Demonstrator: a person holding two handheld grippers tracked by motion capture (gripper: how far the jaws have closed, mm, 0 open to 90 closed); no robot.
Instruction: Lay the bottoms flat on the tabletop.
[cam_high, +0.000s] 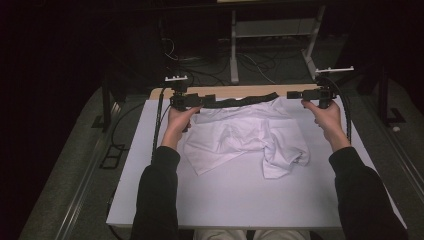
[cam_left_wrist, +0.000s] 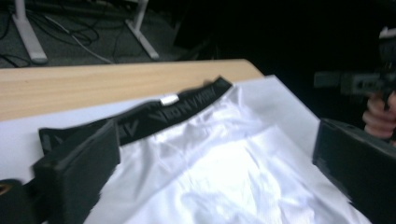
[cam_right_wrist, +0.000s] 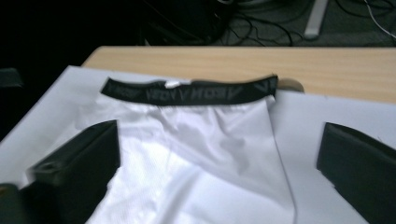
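We hold the left gripper and the right gripper with jaws spread, empty, at the table's far edge; between them lie the white shorts; soft, light, slippery; best pinched at the black waistband ends.

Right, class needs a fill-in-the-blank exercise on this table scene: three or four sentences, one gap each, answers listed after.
1. The white garment has a waistband coloured ____.
2. The waistband lies along the garment's ____ edge, as seen from the person.
3. The jaws of the left gripper and the right gripper stand ____, holding nothing.
4. The garment rests on a white sheet laid over a ____ tabletop.

Missing words: black; far; open; wooden
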